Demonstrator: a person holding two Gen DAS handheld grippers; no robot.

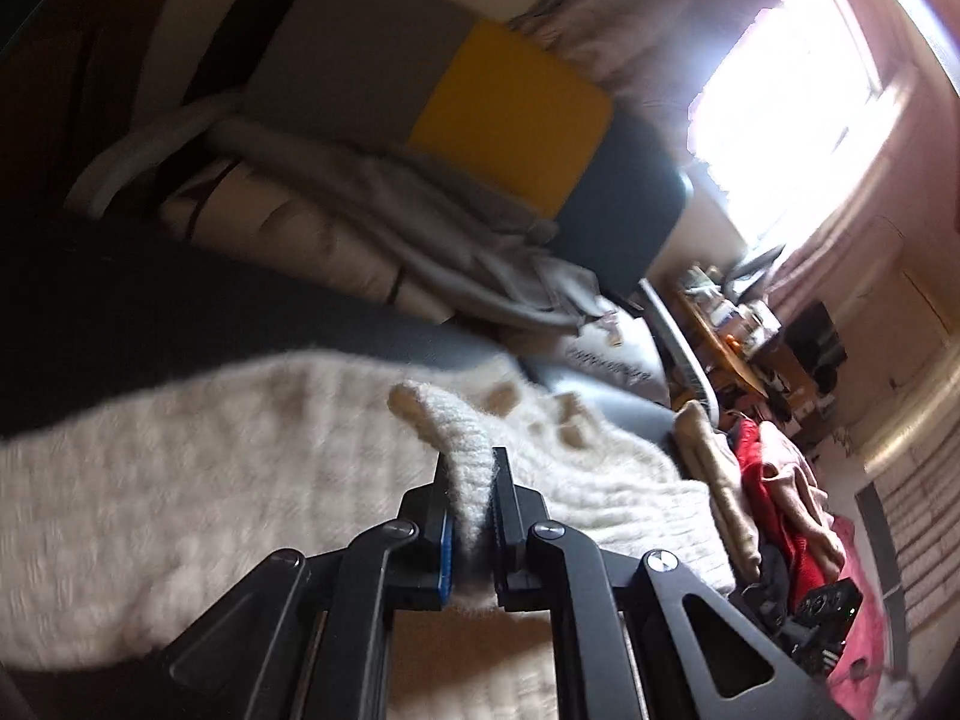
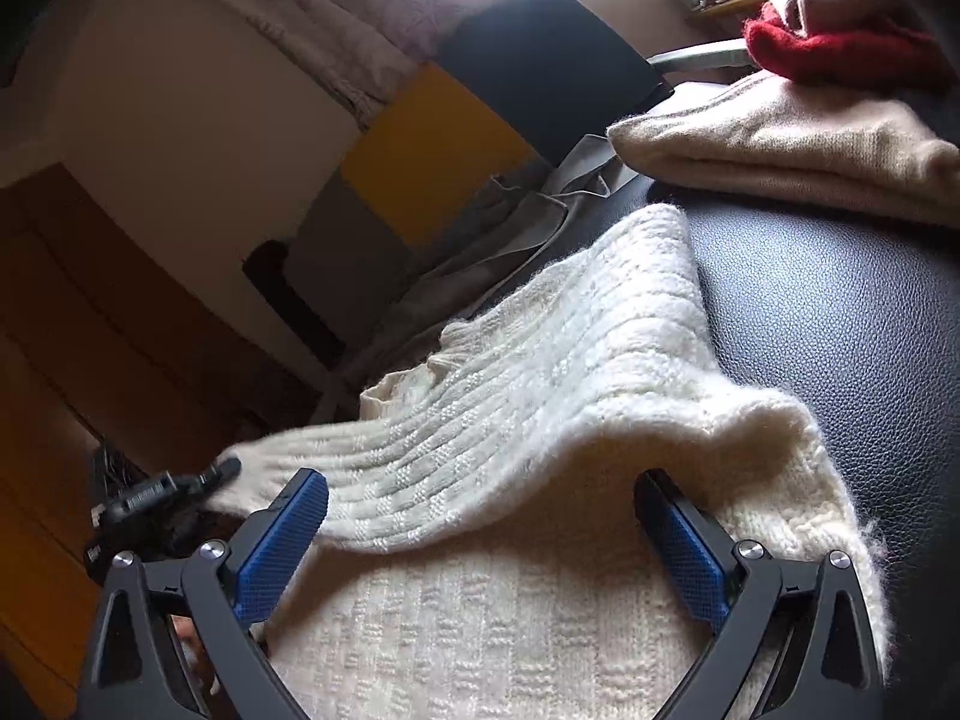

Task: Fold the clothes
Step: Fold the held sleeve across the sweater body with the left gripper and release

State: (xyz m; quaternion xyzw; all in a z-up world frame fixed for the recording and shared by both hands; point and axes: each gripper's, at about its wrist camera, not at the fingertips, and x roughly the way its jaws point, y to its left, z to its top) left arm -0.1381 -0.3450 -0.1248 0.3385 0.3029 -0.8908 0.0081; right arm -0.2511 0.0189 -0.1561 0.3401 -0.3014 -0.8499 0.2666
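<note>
A cream knitted sweater (image 2: 540,372) lies spread on a black leather surface (image 2: 840,312). In the left wrist view my left gripper (image 1: 471,468) is shut on a fold of the sweater (image 1: 462,450) and holds it above the rest of the knit (image 1: 180,480). In the right wrist view my right gripper (image 2: 480,498) is open, its blue pads (image 2: 288,528) wide apart over the sweater, with a raised fold lying between them. The left gripper also shows in the right wrist view (image 2: 180,489), at the sweater's far left edge.
A folded beige sweater (image 2: 780,144) and a red garment (image 2: 828,48) lie on the surface at the back right. A pile of red and pink clothes (image 1: 780,492) lies beside it. A grey, yellow and dark cushion (image 1: 510,114) and grey cloth (image 1: 420,228) stand behind.
</note>
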